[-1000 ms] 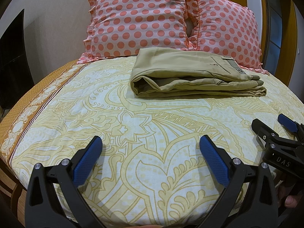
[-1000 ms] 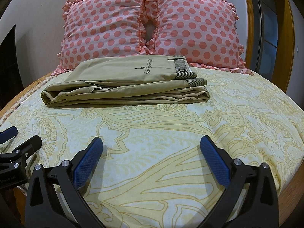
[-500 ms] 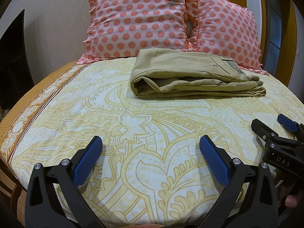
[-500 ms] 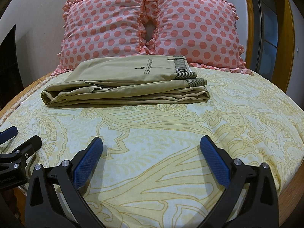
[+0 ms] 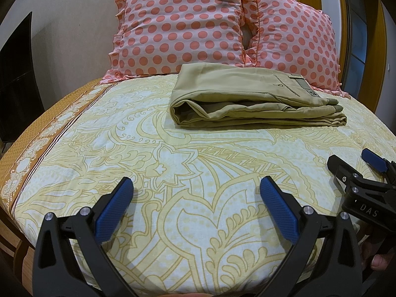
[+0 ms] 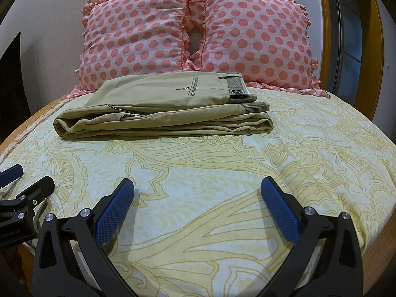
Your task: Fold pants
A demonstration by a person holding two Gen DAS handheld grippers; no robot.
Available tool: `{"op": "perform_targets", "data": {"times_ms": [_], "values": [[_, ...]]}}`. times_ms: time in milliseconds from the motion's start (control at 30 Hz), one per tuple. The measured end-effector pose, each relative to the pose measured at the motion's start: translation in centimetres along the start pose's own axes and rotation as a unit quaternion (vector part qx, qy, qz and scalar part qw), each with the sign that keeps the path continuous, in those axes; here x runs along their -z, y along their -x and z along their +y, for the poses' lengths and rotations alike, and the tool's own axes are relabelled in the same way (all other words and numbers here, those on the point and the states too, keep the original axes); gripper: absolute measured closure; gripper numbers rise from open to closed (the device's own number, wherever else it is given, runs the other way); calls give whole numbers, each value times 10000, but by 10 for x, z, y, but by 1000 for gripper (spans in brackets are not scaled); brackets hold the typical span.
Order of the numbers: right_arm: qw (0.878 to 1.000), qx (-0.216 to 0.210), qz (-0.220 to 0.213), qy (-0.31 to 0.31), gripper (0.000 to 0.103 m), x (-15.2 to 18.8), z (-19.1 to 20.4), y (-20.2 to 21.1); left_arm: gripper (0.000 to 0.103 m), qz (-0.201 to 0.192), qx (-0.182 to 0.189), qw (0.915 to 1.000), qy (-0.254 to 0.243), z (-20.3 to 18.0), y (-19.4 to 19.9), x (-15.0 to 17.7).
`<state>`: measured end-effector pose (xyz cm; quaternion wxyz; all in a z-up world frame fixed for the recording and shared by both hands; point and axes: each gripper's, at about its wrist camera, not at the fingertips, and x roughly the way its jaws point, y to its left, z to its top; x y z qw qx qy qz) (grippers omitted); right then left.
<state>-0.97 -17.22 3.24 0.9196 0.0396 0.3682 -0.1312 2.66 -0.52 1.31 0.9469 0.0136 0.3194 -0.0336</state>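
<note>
Khaki pants (image 5: 250,99) lie folded into a flat stack on the bed, in front of the pillows; they also show in the right wrist view (image 6: 163,109), waistband to the right. My left gripper (image 5: 195,193) is open and empty, low over the near bedsheet, well short of the pants. My right gripper (image 6: 198,193) is open and empty too, at the same near distance. Each gripper shows in the other's view: the right gripper (image 5: 351,160) at the right edge, the left gripper (image 6: 24,178) at the left edge.
Two pink polka-dot pillows (image 5: 183,24) (image 6: 252,32) lean against the wall behind the pants. The bed has a yellow floral sheet (image 5: 173,168) (image 6: 222,173). A wooden door frame (image 6: 329,24) stands at the right, and a dark panel (image 5: 14,74) at the left.
</note>
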Motion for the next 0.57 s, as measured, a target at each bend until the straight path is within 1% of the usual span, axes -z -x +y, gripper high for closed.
{"op": "perform_targets", "data": {"times_ms": [567], "values": [[10000, 2, -7, 0, 1, 0, 0, 0, 2, -36, -1, 10000, -1, 2, 0, 0]]}}
